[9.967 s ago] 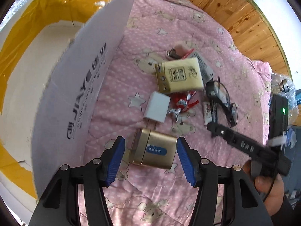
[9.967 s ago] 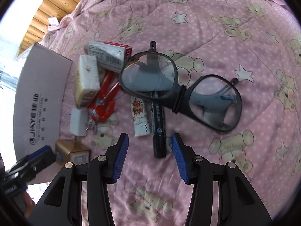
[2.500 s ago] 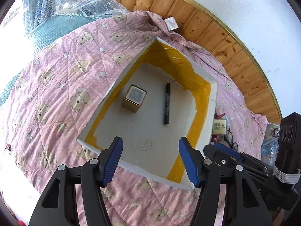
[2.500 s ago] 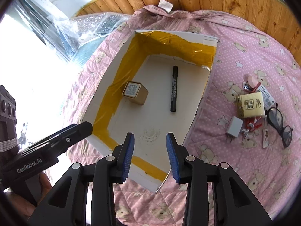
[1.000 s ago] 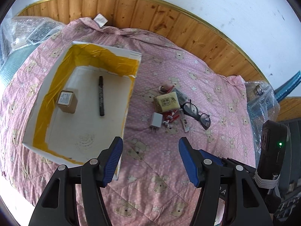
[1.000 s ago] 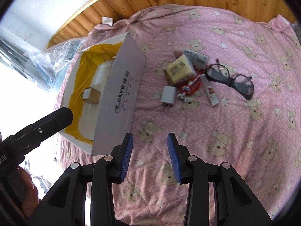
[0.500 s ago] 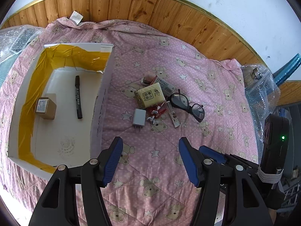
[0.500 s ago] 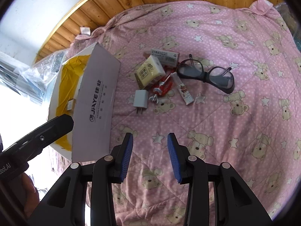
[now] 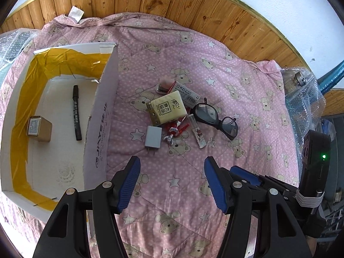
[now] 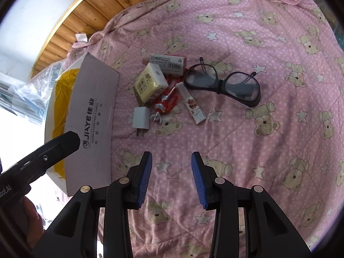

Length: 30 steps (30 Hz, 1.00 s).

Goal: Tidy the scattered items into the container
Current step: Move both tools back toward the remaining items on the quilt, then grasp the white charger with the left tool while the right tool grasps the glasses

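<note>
left wrist view: my left gripper (image 9: 172, 182) hangs above the pink quilt (image 9: 225, 68) with its jaws spread wide and nothing between them. the box (image 9: 101, 116) sits off to the left with a marker (image 9: 76, 112) and a small carton (image 9: 39, 128) already lying on its floor. the leftovers are bunched just ahead: the charger (image 9: 153, 137) nearest, then a tissue pack (image 9: 167, 109) and glasses (image 9: 216, 119). i judge the charger is the one to take here; i'd come down with the jaws across its short sides, clear of the prongs.

right wrist view: my right gripper (image 10: 171, 178) is empty too, jaws parted about halfway. the little tube (image 10: 192, 106) lies apart from the red clip (image 10: 166, 101), so i'd close across its width and lift straight up to avoid dragging the clip along.
</note>
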Each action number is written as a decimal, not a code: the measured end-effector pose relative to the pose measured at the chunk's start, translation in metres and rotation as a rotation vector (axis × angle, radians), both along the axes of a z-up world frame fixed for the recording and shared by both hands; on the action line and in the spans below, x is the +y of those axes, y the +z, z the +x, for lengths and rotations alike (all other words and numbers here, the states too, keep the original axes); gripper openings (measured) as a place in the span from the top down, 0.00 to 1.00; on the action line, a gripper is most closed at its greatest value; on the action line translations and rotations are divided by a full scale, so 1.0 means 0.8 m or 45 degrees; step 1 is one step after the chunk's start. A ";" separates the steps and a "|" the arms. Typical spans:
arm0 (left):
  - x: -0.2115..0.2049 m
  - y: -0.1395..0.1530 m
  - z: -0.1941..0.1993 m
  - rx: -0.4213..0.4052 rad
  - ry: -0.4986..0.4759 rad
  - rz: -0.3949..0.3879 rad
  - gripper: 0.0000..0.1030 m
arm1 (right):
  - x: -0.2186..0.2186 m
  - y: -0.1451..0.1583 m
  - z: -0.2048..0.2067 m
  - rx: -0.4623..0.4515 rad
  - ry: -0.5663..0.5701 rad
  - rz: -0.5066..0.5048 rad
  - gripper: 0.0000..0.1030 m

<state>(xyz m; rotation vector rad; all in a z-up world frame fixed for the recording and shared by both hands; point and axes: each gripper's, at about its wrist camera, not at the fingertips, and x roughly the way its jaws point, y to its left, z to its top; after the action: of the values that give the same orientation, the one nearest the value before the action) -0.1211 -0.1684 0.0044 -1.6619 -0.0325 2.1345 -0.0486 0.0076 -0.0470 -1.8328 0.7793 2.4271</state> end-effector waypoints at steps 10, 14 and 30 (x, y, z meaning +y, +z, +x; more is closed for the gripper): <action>0.013 -0.044 -0.022 -0.103 0.010 0.003 0.39 | 0.035 -0.021 -0.021 -0.025 -0.012 -0.016 0.61; 0.016 -0.060 -0.031 -0.133 0.017 -0.003 0.39 | 0.045 -0.030 -0.031 -0.039 0.000 -0.006 0.61; 0.018 -0.123 -0.066 -0.233 0.093 -0.009 0.39 | 0.083 -0.064 -0.078 -0.084 0.100 0.019 0.61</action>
<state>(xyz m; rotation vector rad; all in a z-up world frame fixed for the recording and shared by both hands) -0.1737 -0.1541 -0.0939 -1.8821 -0.1424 2.0299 -0.1112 0.0739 -0.0983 -1.9632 0.6959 2.3970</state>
